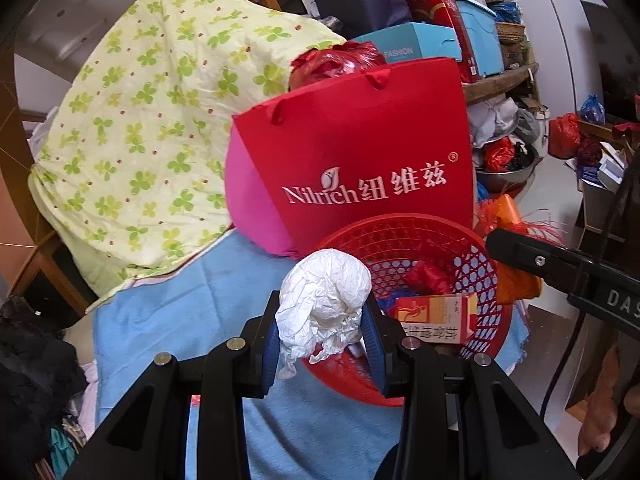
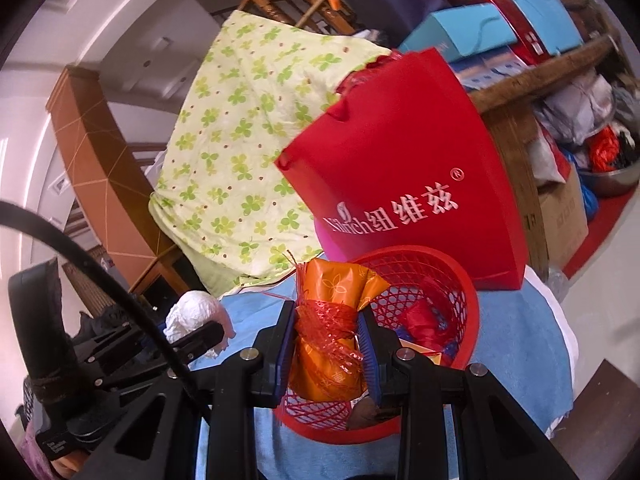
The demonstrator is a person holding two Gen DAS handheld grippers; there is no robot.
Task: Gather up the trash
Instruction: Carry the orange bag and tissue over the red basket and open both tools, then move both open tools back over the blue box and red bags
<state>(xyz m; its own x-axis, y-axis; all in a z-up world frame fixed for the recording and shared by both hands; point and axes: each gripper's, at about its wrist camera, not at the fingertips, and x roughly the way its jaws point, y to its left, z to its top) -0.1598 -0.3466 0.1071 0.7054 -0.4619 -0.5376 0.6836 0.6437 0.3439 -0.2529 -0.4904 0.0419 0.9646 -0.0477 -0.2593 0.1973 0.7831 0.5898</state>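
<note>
Both pieces of trash are at the red basket (image 1: 436, 240): the left gripper (image 1: 324, 332) clamps crumpled white paper (image 1: 324, 296) above its near rim, the right gripper (image 2: 326, 344) clamps an orange wrapper (image 2: 332, 320) over it, so I judge releasing comes next.

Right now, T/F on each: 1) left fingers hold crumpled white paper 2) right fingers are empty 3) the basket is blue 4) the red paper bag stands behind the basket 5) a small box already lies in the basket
1) True: the left gripper is shut on the crumpled white paper.
2) False: the right gripper is clamped on an orange wrapper with red fringe.
3) False: the basket is red plastic mesh, on a blue cloth.
4) True: the red paper bag stands upright behind it.
5) True: a small box lies inside.
</note>
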